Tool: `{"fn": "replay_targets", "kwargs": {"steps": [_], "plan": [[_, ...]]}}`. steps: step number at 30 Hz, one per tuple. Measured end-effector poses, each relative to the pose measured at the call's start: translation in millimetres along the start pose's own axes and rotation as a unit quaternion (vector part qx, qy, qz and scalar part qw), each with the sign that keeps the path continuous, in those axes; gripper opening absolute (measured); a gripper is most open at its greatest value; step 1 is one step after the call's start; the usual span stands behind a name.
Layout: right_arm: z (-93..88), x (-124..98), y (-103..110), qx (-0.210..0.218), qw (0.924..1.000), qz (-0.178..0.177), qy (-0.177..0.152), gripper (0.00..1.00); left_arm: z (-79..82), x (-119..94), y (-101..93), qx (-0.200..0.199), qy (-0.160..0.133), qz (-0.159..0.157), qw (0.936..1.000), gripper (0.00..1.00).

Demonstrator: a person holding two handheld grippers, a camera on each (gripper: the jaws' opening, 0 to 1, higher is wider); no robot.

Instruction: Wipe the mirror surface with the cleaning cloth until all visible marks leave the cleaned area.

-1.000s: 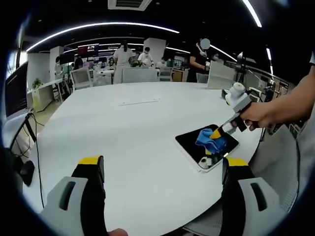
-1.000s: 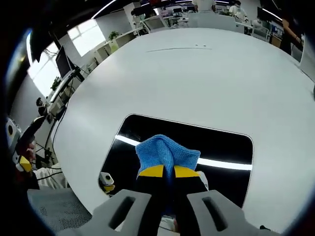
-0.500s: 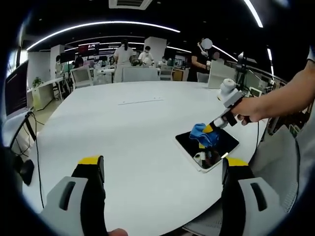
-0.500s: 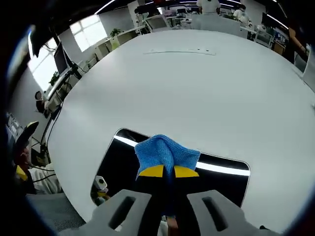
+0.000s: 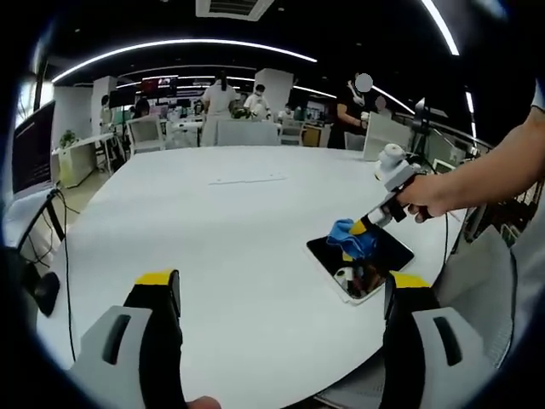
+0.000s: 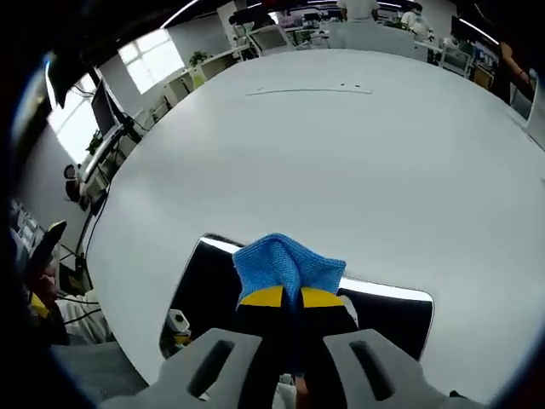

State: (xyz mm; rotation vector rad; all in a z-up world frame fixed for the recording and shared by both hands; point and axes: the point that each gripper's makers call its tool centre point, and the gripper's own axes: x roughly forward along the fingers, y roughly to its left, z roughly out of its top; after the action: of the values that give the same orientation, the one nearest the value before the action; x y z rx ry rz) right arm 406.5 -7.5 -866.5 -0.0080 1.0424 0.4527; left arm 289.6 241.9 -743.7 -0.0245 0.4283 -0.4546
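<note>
One blue cloth (image 6: 288,264) clamped in right claw (image 6: 288,296), touching mirror (image 6: 213,273).

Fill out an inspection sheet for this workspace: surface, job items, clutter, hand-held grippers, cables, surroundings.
Surface: large round white table, mostly bare.
Job's things: mirror flat near the table edge, dark and reflective, a bright light streak across it; blue cleaning cloth pressed on its far edge. No marks can be made out at this size.
Clutter: a thin flat strip far across the table.
Grippers: right hand-held gripper shut on the cloth, a person's hand holding it; left hand-held gripper open, holding nothing, hanging above the table's near edge.
Cables: dark cables hang off the table's left side.
Surroundings: open office, desks, chairs, people standing in the background, ceiling strip lights.
</note>
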Motion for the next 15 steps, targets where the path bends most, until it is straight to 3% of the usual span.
{"fn": "replay_targets", "kwargs": {"steps": [8, 12, 15], "plan": [[4.9, 3.1, 0.1, -0.028, 0.9994, -0.021, 0.004, 0.0, -2.4, 0.3, 0.2, 0.001, 0.004, 0.001, 1.0, 0.99], [8.1, 2.9, -4.8, 0.007, 0.9998, -0.01, -0.014, 0.0, 0.1, 1.7, -1.7, 0.001, 0.003, 0.0, 1.0, 0.99], [8.6, 3.4, -4.0, 0.008, 0.9998, -0.011, -0.016, 0.0, 0.7, 2.9, -4.9, 0.008, 0.006, -0.003, 0.9999, 0.99]]}}
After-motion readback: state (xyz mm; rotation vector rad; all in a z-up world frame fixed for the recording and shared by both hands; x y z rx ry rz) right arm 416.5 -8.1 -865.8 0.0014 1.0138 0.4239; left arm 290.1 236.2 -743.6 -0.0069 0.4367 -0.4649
